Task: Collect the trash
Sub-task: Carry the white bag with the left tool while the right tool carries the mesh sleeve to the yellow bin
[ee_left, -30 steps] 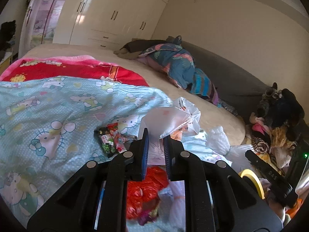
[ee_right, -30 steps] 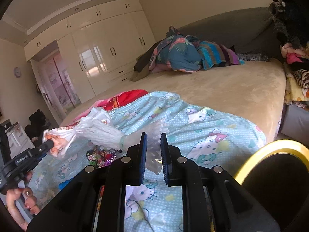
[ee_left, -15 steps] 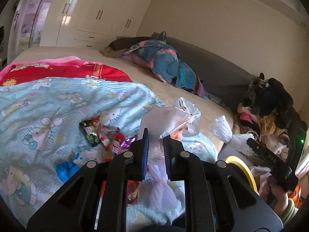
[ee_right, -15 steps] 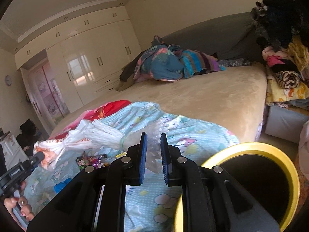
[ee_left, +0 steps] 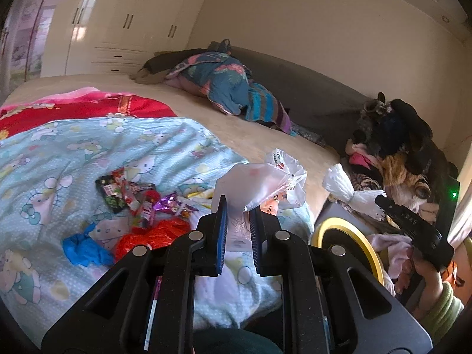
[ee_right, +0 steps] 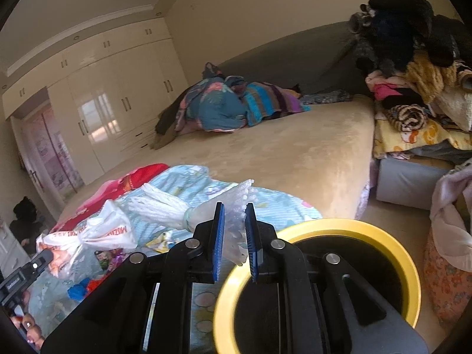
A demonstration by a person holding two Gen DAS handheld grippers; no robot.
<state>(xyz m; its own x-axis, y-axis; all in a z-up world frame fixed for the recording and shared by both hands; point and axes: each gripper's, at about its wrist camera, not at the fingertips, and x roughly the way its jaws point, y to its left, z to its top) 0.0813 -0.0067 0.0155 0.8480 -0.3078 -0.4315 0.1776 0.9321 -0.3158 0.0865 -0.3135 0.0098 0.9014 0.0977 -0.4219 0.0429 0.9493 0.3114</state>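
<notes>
**Plastic trash pinched in both grippers, bin at the bed corner**

Blue ribbed pads on the left gripper (ee_left: 238, 206) are clamped on thin, crinkled translucent film: a white plastic bag (ee_left: 277, 174) with red print, bunched and standing up above the fingertips. Right gripper (ee_right: 235, 215) is clamped the same way on a knobbly clear end of a white foam wrap (ee_right: 165, 209), a ribbed, netted sleeve cinched at the middle and flaring out to both sides. In the right wrist view that wrap hangs just above the near rim of the round bin (ee_right: 348, 227), which has a glossy yellow rim and a black interior and stands on the floor off the bed corner.

Loose trash still lies on the pale blue cartoon-print quilt (ee_left: 73, 153): a heap of shiny snack wrappers (ee_left: 132, 194), a crumpled red bag (ee_left: 153, 236), a crumpled blue scrap (ee_left: 82, 247). Beyond it, tan plush mattress (ee_right: 280, 153), a rumpled multicoloured blanket heap (ee_left: 227, 88), glossy cream wardrobe (ee_right: 118, 103). Clothes pile (ee_right: 413, 82) stacked beside the bed.
</notes>
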